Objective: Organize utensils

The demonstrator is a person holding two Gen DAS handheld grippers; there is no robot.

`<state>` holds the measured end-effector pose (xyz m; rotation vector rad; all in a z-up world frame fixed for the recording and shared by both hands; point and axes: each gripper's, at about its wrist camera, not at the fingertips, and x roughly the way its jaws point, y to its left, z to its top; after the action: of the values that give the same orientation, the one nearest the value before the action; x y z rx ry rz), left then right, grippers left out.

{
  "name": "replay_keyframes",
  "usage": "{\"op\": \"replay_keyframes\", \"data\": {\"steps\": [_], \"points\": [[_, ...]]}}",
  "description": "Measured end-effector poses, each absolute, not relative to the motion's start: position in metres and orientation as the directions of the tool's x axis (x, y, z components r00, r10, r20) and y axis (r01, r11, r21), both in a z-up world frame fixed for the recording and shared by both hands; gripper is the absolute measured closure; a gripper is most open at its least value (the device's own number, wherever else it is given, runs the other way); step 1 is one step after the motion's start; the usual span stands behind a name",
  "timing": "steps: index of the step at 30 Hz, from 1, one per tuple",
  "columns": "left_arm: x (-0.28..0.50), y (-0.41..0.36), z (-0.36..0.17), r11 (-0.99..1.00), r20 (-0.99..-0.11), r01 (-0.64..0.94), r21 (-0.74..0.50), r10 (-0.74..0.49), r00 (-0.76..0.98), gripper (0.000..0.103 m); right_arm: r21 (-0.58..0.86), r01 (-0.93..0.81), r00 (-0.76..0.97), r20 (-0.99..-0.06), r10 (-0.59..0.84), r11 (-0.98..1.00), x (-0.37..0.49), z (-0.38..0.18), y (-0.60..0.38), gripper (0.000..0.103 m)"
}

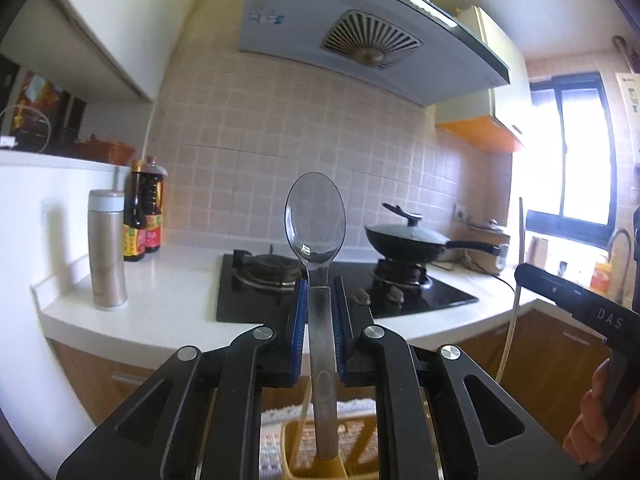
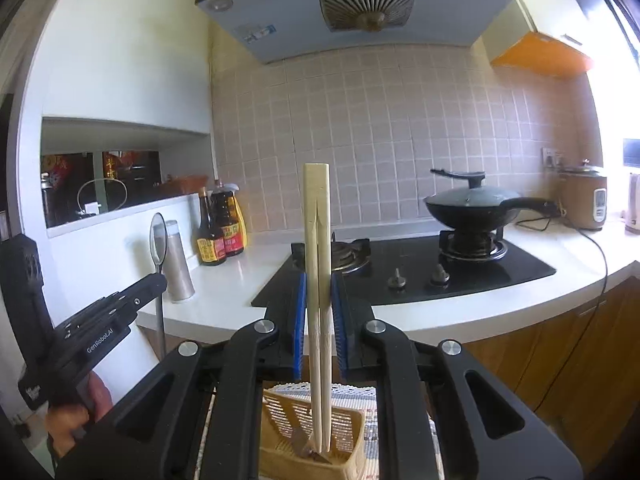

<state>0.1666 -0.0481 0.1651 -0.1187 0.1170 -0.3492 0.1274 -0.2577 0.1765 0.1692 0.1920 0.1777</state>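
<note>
My left gripper (image 1: 319, 300) is shut on the handle of a clear grey plastic spoon (image 1: 316, 216), which stands upright with its bowl at the top. A pair of pale wooden chopsticks (image 2: 317, 224) stands upright in my right gripper (image 2: 319, 296), whose blue pads (image 2: 337, 320) press on them. Below both grippers sits a yellow slotted utensil basket (image 2: 352, 432), with the lower ends of the spoon and chopsticks above its opening. The right wrist view also shows the left gripper (image 2: 154, 280) and spoon (image 2: 158, 236) at the left. At the right of the left wrist view are the right gripper (image 1: 520, 272) and chopsticks (image 1: 520, 240).
A white counter (image 1: 172, 304) holds a black gas hob (image 1: 420, 300), a lidded black wok (image 1: 408, 240), a steel flask (image 1: 106, 248) and two sauce bottles (image 1: 140, 216). A range hood (image 1: 360, 40) hangs overhead. A rice cooker (image 2: 584, 204) and cable sit at the right. A woven mat (image 2: 360, 394) lies under the basket.
</note>
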Motion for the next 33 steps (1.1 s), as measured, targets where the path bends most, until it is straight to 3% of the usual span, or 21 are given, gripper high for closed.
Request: {"op": "replay_keyframes", "data": {"steps": [9, 17, 20, 22, 24, 27, 29, 31, 33], "points": [[0.199, -0.056, 0.117, 0.946, -0.127, 0.297, -0.133, -0.313, 0.941, 0.092, 0.172, -0.146, 0.955, -0.233, 0.185, 0.974, 0.165, 0.127, -0.252, 0.092], [0.208, -0.049, 0.096, 0.928, -0.166, 0.332, -0.168, -0.358, 0.919, 0.091, 0.157, -0.174, 0.942, -0.263, 0.211, 0.972, 0.165, 0.102, -0.248, 0.092], [0.2, -0.05, 0.098, 0.922, -0.176, 0.354, -0.156, -0.379, 0.908, 0.082, 0.169, -0.184, 0.935, -0.274, 0.225, 0.968, 0.159, 0.099, -0.25, 0.092], [0.193, -0.048, 0.103, 0.916, -0.179, 0.369, -0.155, -0.393, 0.902, 0.067, 0.193, -0.197, 0.925, -0.289, 0.248, 0.961, 0.154, 0.098, -0.252, 0.088], [0.183, -0.043, 0.109, 0.912, -0.168, 0.373, -0.171, -0.4, 0.901, 0.044, 0.21, -0.215, 0.913, -0.304, 0.273, 0.954, 0.149, 0.099, -0.254, 0.083], [0.167, -0.033, 0.121, 0.903, -0.168, 0.383, -0.194, -0.415, 0.894, 0.041, 0.229, -0.23, 0.901, -0.318, 0.296, 0.946, 0.135, 0.104, -0.258, 0.081], [0.157, -0.025, 0.129, 0.896, -0.177, 0.392, -0.21, -0.429, 0.886, 0.035, 0.253, -0.243, 0.892, -0.322, 0.318, 0.937, 0.124, 0.109, -0.261, 0.071], [0.146, -0.016, 0.136, 0.887, -0.189, 0.402, -0.227, -0.445, 0.876, 0.032, 0.27, -0.245, 0.891, -0.317, 0.326, 0.931, 0.111, 0.114, -0.265, 0.043], [0.138, -0.009, 0.142, 0.882, -0.216, 0.406, -0.241, -0.456, 0.863, 0.031, 0.28, -0.244, 0.894, -0.307, 0.327, 0.929, 0.095, 0.12, -0.267, 0.043]]}}
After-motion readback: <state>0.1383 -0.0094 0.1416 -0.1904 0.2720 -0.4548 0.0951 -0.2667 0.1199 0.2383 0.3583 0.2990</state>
